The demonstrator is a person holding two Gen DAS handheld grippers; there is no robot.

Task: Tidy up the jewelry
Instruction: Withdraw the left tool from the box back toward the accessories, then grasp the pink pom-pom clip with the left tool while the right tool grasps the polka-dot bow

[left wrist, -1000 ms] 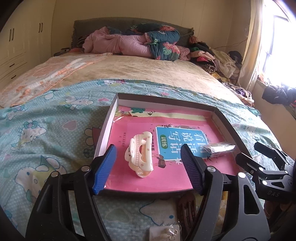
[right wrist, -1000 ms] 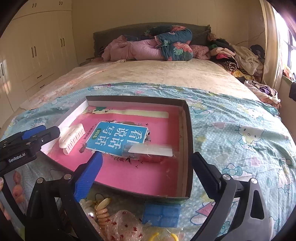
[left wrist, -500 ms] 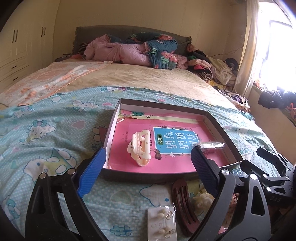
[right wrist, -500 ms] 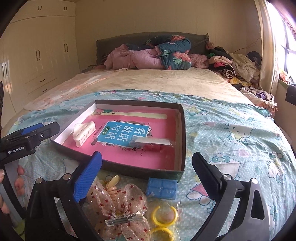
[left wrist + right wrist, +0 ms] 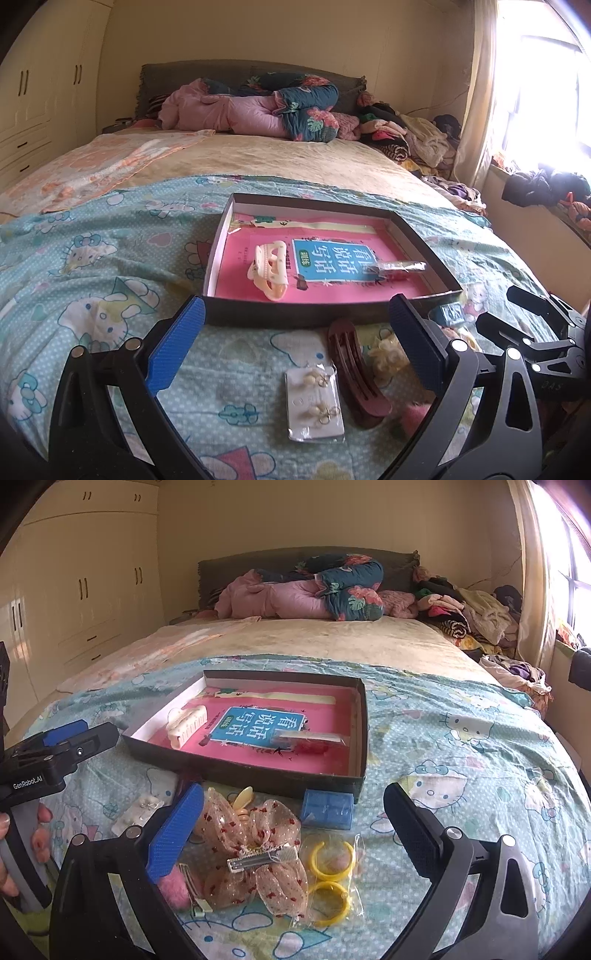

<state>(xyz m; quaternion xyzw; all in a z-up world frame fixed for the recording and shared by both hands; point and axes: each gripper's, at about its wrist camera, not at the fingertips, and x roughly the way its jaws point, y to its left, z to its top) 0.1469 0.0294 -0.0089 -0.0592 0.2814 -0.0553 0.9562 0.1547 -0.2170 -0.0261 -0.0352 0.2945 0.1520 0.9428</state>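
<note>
With jaws just spread wide and empty, left gripper (image 5: 295,343) backed away from cream plastic claw hair clip (image 5: 268,268), now lying inside shallow black cardboard box (image 5: 295,317); right gripper (image 5: 293,821) likewise wide, empty. Next piece ready for picking.

A big bed (image 5: 258,162) fills the room, with a blue cartoon-cat sheet (image 5: 92,280) over it. Pink and flowery blankets (image 5: 258,110) are piled by the dark headboard (image 5: 258,563). Cream cupboards (image 5: 85,583) stand on the left. Bright light comes in the window (image 5: 543,85) past a pale curtain (image 5: 476,110). Clothes (image 5: 476,616) are heaped beside it.
</note>
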